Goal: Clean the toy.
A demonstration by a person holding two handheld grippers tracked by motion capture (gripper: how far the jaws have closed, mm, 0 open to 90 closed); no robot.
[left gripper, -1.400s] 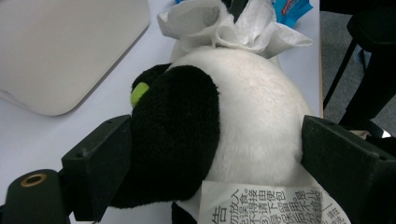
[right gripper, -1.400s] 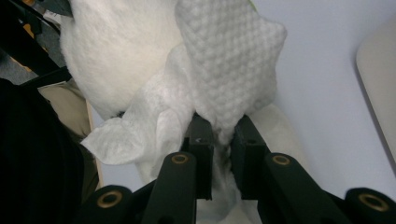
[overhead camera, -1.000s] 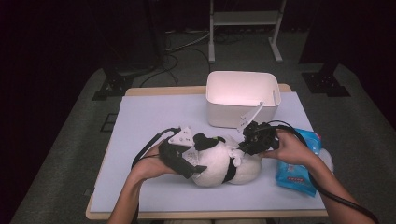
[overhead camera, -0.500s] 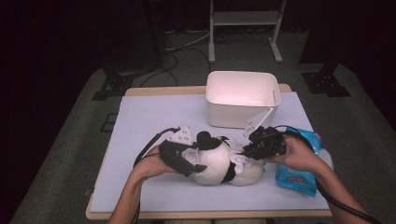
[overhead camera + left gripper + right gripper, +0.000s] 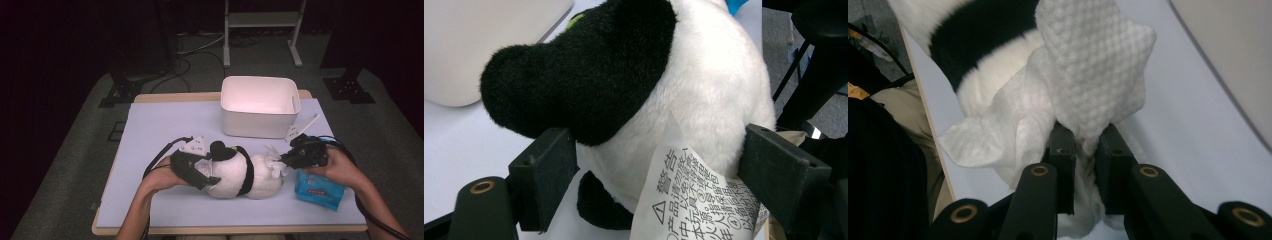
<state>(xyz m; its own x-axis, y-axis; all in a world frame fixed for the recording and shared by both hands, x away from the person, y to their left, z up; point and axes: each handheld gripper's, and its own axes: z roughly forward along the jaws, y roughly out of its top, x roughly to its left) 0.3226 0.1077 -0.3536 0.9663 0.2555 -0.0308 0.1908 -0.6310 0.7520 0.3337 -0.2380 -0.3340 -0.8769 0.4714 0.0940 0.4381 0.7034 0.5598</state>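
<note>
1. The left gripper (image 5: pixel 200 172) clamps the panda plush (image 5: pixel 240 172), which lies on the table (image 5: pixel 160 125) (printed tag dangling).
2. The right gripper (image 5: pixel 290 157) pinches a white wipe (image 5: pixel 1093 80) against the plush's end.

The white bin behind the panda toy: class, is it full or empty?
Empty. The high view looks into the white bin and shows bare inner walls and floor, nothing inside.

Black jaws, brass-ringed screws, trailing cables
</note>
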